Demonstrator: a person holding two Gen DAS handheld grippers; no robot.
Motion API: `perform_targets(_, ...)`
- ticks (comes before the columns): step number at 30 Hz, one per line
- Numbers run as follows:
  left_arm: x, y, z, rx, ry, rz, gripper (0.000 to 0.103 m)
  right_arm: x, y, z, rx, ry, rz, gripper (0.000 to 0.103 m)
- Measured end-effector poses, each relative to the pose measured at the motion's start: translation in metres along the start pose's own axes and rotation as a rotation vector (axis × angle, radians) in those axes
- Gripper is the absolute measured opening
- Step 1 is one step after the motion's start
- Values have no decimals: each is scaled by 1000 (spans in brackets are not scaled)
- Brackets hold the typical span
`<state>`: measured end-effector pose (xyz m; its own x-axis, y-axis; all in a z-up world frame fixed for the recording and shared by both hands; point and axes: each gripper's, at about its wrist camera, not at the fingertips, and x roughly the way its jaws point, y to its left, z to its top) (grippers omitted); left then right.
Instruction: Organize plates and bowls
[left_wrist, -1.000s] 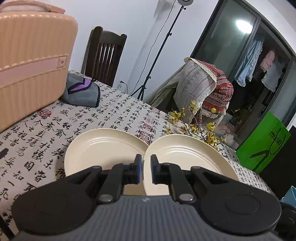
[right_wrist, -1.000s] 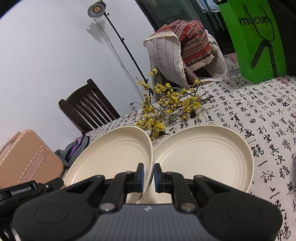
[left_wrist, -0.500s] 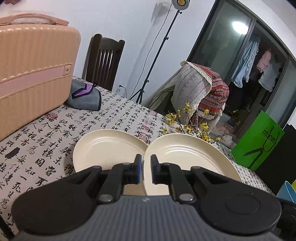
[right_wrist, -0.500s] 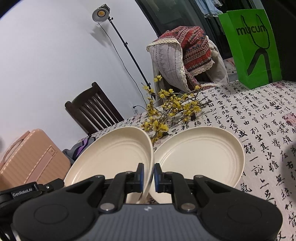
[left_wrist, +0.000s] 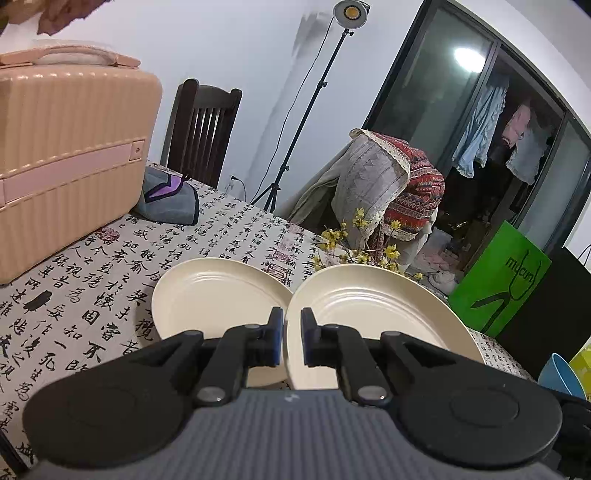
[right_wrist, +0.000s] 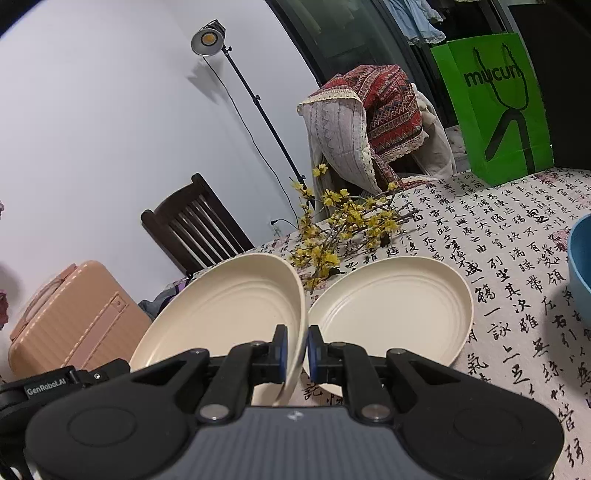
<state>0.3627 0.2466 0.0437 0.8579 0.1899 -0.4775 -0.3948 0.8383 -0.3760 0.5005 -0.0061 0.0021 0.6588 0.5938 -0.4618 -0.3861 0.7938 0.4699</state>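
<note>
One cream plate hangs tilted above the table between both grippers. My left gripper is shut on its left rim. My right gripper is shut on its right rim. The left gripper's body shows at the lower left of the right wrist view, by the plate's far edge. A second cream plate lies on the tablecloth left of the held one. A third cream plate lies to its right. A blue bowl stands further right, cut off by the frame edge.
A pink suitcase and a grey-purple pouch sit at the table's left. Yellow flower branches lie behind the plates. A green bag, a cloth-draped chair, a wooden chair and a lamp stand surround the table.
Both grippers have risen and drawn back together with the plate in their grip. The plates on the cloth look smaller. The blue bowl has come into view at the right.
</note>
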Motion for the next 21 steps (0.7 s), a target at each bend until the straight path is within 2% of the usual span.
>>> perform_targets(21,-45,-8,-17,12,-12,-10,11,-50,4,-17,-25,-34,4,11)
